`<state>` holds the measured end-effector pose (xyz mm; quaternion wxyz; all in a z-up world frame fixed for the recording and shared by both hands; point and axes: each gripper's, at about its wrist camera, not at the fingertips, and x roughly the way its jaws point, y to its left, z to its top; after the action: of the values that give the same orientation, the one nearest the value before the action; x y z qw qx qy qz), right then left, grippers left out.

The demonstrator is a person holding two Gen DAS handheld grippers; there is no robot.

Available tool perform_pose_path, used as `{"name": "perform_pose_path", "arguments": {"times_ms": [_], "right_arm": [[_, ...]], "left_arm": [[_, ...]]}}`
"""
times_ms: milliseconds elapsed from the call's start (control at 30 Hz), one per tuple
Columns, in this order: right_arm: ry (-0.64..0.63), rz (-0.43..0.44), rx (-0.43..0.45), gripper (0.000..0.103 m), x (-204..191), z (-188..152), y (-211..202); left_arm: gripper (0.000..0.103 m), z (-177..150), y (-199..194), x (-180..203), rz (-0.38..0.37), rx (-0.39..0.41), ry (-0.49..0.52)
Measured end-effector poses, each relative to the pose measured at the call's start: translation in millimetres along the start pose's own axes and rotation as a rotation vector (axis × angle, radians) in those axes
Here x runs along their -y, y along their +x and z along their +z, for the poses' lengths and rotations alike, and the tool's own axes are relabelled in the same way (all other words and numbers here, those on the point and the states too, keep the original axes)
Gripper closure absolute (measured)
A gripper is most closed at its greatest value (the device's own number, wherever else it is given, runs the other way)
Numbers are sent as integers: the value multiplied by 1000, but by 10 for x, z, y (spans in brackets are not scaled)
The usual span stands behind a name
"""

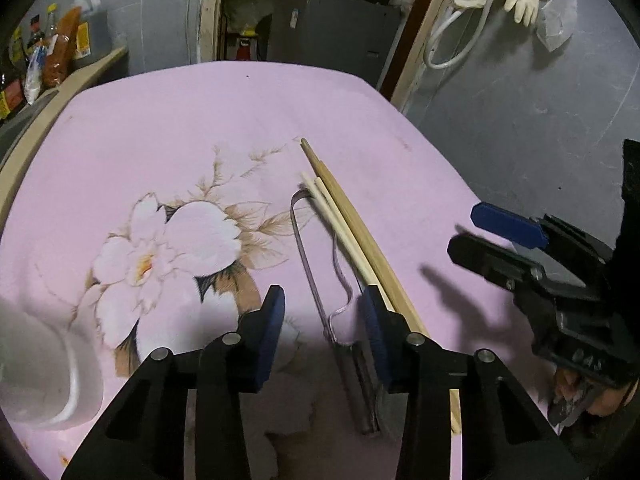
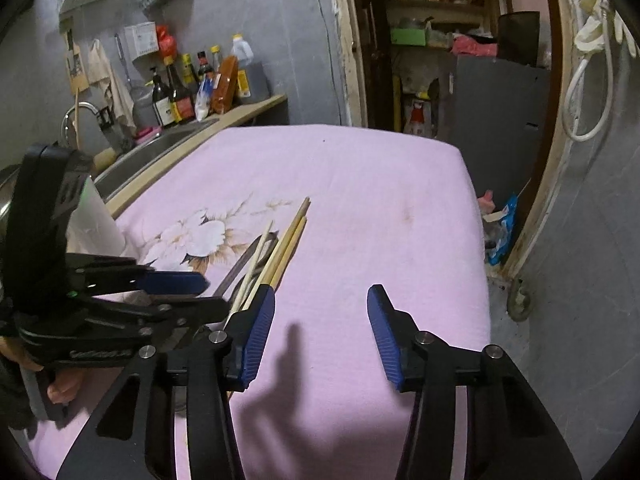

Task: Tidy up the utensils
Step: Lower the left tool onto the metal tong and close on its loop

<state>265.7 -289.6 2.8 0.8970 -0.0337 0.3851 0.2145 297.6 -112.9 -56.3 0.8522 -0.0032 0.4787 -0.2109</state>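
Two grippers wide open, empty: left gripper point(image 1: 324, 312) over chopsticks point(image 1: 348, 228), right gripper point(image 2: 320, 320) beside.

Left gripper point(image 1: 324, 312) jaws apart, right gripper point(image 2: 322, 312) likewise — side by side

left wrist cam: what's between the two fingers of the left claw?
In the left wrist view, the open left claw straddles the metal peeler lying on the pink floral cloth. The chopsticks run beside its right finger, outside the gap.
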Motion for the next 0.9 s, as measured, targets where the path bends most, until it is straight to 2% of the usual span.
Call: {"name": "perform_pose_path", "arguments": {"times_ms": [233,433,567,800,900], "right_arm": [[9,22,-48,62,-7,19,116],[41,81,-103,71,-32,56,278],[49,90,-129,75,-59,90,379],[22,72,-165,78,-155,169,526],[10,47,-174,83,-184,216,581]], "left_arm": [[83,141,101,-36,5,-24,-16],[85,124,44,-193,-14,-22,-82],[86,45,-57,-262,-7,-13,-105],[87,-71,-204,-248,25,-22,-111],[87,-96,-233,-218,30,-29,-105]]}}
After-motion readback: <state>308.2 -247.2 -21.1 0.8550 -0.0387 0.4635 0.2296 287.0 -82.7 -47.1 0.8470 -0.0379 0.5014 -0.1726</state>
